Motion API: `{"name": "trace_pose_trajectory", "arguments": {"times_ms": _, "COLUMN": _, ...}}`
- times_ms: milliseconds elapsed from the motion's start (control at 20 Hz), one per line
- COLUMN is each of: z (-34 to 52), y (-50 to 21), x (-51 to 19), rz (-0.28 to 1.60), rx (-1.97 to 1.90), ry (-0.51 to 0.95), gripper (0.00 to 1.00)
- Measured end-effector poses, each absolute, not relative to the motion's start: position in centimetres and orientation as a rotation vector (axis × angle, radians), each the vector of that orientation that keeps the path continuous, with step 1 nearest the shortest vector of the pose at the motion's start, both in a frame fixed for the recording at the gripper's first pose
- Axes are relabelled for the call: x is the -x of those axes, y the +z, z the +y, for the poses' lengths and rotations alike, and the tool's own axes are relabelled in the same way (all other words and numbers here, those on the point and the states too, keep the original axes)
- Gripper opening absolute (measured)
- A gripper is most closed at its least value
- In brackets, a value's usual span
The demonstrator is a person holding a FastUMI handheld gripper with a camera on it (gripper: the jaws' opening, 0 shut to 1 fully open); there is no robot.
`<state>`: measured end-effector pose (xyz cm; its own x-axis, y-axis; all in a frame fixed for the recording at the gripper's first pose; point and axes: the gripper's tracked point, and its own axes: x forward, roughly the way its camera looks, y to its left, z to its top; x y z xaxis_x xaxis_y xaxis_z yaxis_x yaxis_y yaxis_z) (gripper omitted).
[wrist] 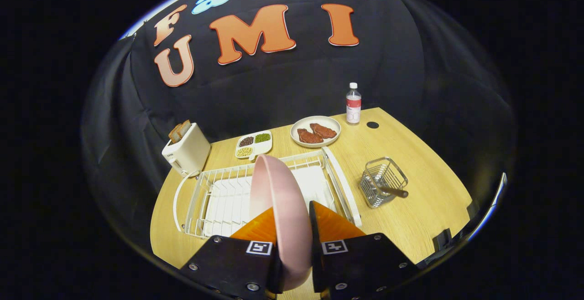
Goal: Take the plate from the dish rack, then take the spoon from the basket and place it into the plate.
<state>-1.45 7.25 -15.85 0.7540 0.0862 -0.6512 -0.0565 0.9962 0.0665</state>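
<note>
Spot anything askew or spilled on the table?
Nothing spilled. The gripper grips the pink plate on edge above the dish rack. One oddity: the wire basket lies tipped on its side, the spoon handle poking out.

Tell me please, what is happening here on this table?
A person works with a handheld gripper. Its jaws are shut on a pink plate, held on edge above the white dish rack, so the plate seems just taken out. The spoon is not yet picked up: it lies in the wire basket beside the rack. Farther back on the wooden table stand a toaster, a plate of meat and a bottle.
</note>
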Motion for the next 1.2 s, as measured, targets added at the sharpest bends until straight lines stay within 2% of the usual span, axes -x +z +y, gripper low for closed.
{"name": "trace_pose_trajectory", "arguments": {"times_ms": 550, "z": 5.0, "y": -22.7, "x": 10.8, "rz": 0.842, "rx": -0.177, "ry": 0.059, "gripper": 0.25}}
{"name": "trace_pose_trajectory", "arguments": {"times_ms": 1200, "z": 8.5, "y": -29.0, "x": 12.9, "rz": 0.874, "rx": -0.382, "ry": 0.079, "gripper": 0.26}}
